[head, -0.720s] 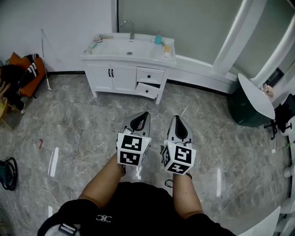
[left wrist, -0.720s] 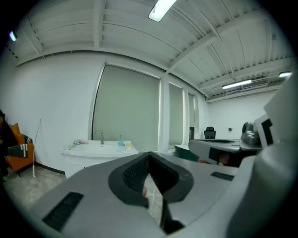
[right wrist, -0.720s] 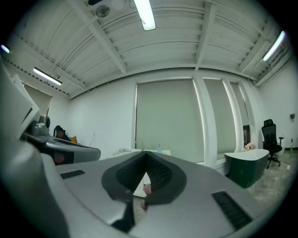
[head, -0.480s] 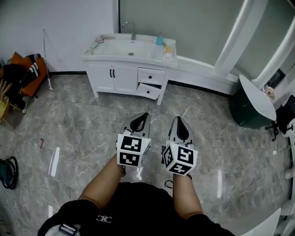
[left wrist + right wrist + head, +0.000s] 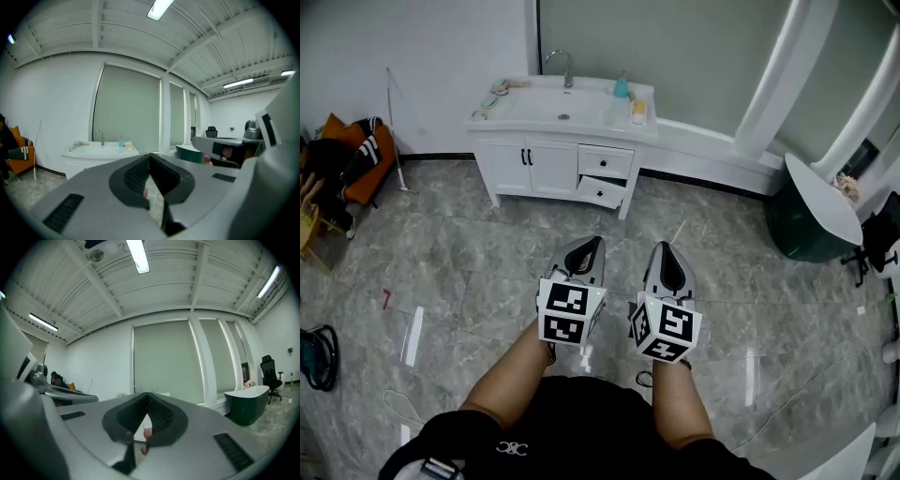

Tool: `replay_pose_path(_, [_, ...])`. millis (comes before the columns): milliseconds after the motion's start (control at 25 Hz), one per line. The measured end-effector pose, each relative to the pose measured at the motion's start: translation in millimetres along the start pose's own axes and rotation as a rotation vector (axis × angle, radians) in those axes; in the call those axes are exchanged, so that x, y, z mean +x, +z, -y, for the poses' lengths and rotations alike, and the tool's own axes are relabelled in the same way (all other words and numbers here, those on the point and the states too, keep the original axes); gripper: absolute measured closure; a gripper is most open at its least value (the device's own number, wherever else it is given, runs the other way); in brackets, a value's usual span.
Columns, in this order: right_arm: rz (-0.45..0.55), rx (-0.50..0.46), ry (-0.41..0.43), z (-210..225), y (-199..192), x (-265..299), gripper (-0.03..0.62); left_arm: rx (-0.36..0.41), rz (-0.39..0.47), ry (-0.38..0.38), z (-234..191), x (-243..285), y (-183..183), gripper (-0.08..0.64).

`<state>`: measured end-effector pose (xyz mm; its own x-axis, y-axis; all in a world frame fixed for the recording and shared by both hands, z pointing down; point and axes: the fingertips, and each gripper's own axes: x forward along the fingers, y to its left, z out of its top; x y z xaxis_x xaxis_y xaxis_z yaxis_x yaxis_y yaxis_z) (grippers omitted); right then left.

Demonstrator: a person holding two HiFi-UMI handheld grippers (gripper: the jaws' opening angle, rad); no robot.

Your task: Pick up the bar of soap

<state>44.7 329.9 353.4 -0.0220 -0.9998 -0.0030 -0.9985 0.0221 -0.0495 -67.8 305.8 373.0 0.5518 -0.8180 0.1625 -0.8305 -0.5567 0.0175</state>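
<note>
A small yellowish bar of soap (image 5: 637, 107) lies on the right end of the white vanity top (image 5: 581, 105), beside a blue bottle (image 5: 622, 84) and right of the basin and faucet (image 5: 559, 64). In the left gripper view the soap (image 5: 128, 147) is a tiny speck on the distant counter. Both grippers are held side by side over the grey floor, well short of the vanity. My left gripper (image 5: 599, 237) (image 5: 150, 157) is shut and holds nothing. My right gripper (image 5: 662, 244) (image 5: 147, 395) is shut too, with nothing in it.
The vanity's lower right drawer (image 5: 600, 188) hangs open and tilted. A dark green round tub with a white top (image 5: 811, 206) stands at the right, with an office chair (image 5: 879, 234) beyond it. An orange seat piled with clothes (image 5: 352, 150) and a thin white pole (image 5: 397, 127) are at the left.
The vanity has slid slightly lower in the head view. Both grippers stay shut and keep their place side by side.
</note>
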Motion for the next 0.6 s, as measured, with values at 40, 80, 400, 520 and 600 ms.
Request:
replay_pose_path(40, [0.0, 0.001, -0.001, 2, 0, 0, 0.589, 0.002, -0.003, -0.001, 1, 2, 0, 0.552])
replay_pose_path(80, [-0.001, 0.002, -0.001, 3, 0, 1, 0.589, 0.004, -0.005, -0.002, 2, 3, 0, 0.552])
replay_pose_path(400, [-0.004, 0.013, 0.006, 25, -2, 0, 0.589, -0.008, -0.011, -0.005, 18, 18, -2, 0.552])
replay_pose_path(520, [-0.006, 0.015, 0.006, 38, -3, -2, 0.589, -0.002, -0.015, -0.001, 29, 25, -3, 0.552])
replay_pose_path(600, [-0.008, 0.019, 0.006, 47, -4, -3, 0.589, -0.001, -0.015, 0.002, 36, 29, -2, 0.552])
